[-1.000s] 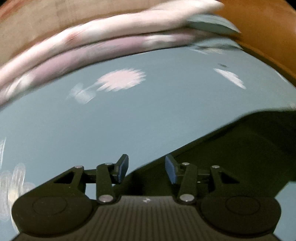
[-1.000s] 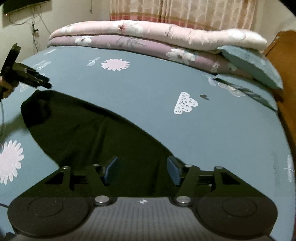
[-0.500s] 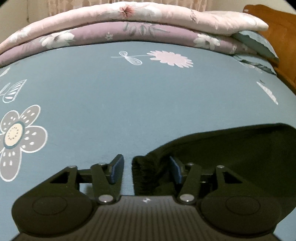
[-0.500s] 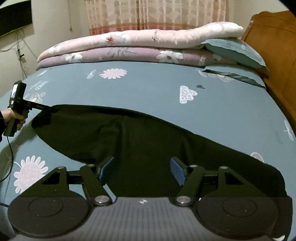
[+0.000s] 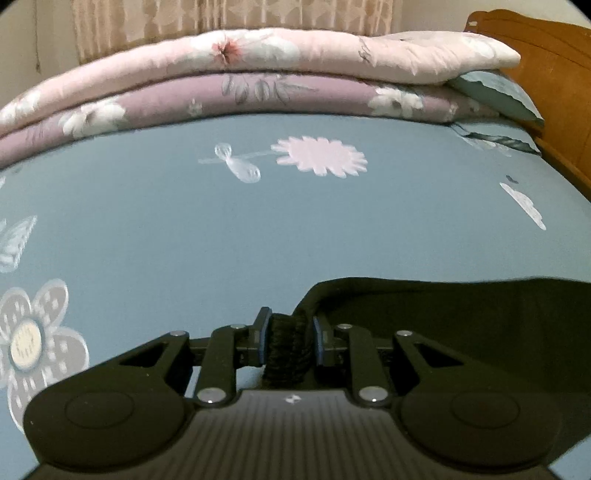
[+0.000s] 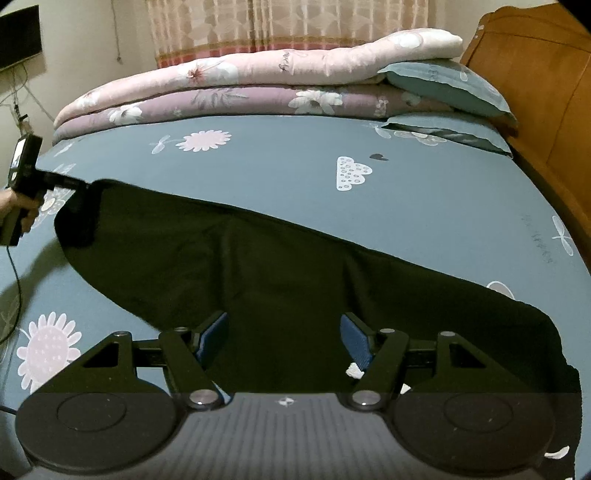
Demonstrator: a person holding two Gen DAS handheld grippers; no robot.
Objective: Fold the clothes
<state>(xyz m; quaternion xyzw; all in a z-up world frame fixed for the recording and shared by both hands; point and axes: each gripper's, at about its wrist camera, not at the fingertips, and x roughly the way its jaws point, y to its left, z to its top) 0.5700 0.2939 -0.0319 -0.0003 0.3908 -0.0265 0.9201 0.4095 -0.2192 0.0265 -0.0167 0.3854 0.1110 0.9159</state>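
A black garment [image 6: 280, 266] lies spread across the blue-grey patterned bedsheet [image 6: 280, 173], running from the left side to the lower right. In the left wrist view its bunched ribbed hem [image 5: 288, 347] sits between the pads of my left gripper [image 5: 288, 334], whose jaws are closing and pressing on it. The same gripper [image 6: 70, 182], held by a hand [image 6: 18, 206], shows at the garment's left end in the right wrist view. My right gripper [image 6: 283, 334] hovers open over the garment's near middle, with only flat cloth below its fingers.
Folded pink and mauve quilts [image 6: 229, 88] and blue-grey pillows [image 6: 443, 88] are stacked along the far side of the bed. A wooden headboard [image 6: 546, 92] rises on the right. A cable [image 6: 13, 280] hangs from the left gripper's handle. Curtains [image 6: 288, 22] hang behind.
My left gripper swung to the garment's left end and closed its jaws on the bunched hem. The right gripper rolled and shifted over the garment, staying open.
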